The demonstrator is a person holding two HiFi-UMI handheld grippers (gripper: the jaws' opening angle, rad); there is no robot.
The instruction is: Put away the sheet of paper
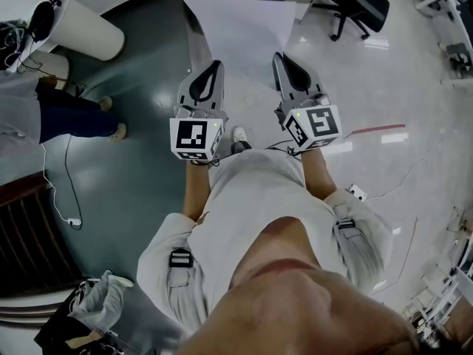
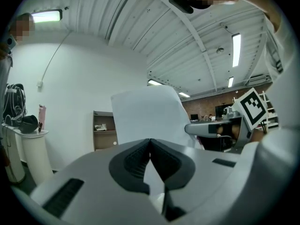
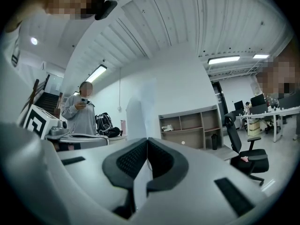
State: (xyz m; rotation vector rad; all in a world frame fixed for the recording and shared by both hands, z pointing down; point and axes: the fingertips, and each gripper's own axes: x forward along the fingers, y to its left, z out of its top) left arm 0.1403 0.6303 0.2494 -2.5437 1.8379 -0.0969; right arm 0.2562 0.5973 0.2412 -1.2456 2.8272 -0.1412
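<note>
A white sheet of paper hangs out in front of me, held by its near edge above the floor. My left gripper is shut on the sheet's left near corner, and my right gripper is shut on the right near corner. In the left gripper view the sheet rises out of the closed left gripper, with the right gripper's body beside it. In the right gripper view the sheet stands nearly edge-on above the closed right gripper.
A white round pedestal table with bags stands at the far left, a person beside it. A black office chair is far right. An open shelf unit stands by the wall ahead. Red tape marks the floor.
</note>
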